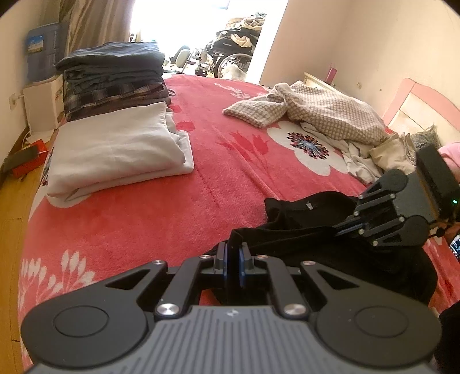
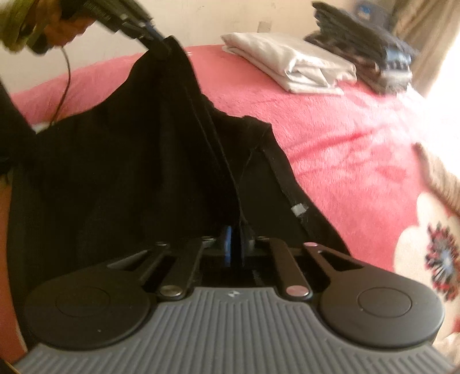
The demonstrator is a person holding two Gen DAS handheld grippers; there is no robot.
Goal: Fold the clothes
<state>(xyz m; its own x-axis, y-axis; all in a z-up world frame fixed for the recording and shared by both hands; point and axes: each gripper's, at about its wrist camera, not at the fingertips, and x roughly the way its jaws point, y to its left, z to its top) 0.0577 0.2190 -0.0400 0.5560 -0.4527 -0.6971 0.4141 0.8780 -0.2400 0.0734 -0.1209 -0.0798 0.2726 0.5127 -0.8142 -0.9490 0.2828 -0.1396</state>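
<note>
My bed [image 1: 172,201] fills most of the room, spread with a red fleece blanket [image 1: 230,138] printed with white flowers. Cream walls [image 1: 345,43] rise on both sides, and a pink headboard [image 1: 417,100] stands to the right. Hard daylight pours through the far doorway [image 1: 172,28], where a wheelchair [image 1: 230,57] is parked. Wooden floor [image 1: 11,230] shows at left, beside a tan curtain [image 1: 95,23].

My left gripper [image 1: 233,260] and right gripper [image 2: 233,244] share black linkage arms with silver screws, round black pivot discs, ribbed grey housings and blue finger pads [image 1: 241,259], plus one green indicator light [image 1: 454,201].
</note>
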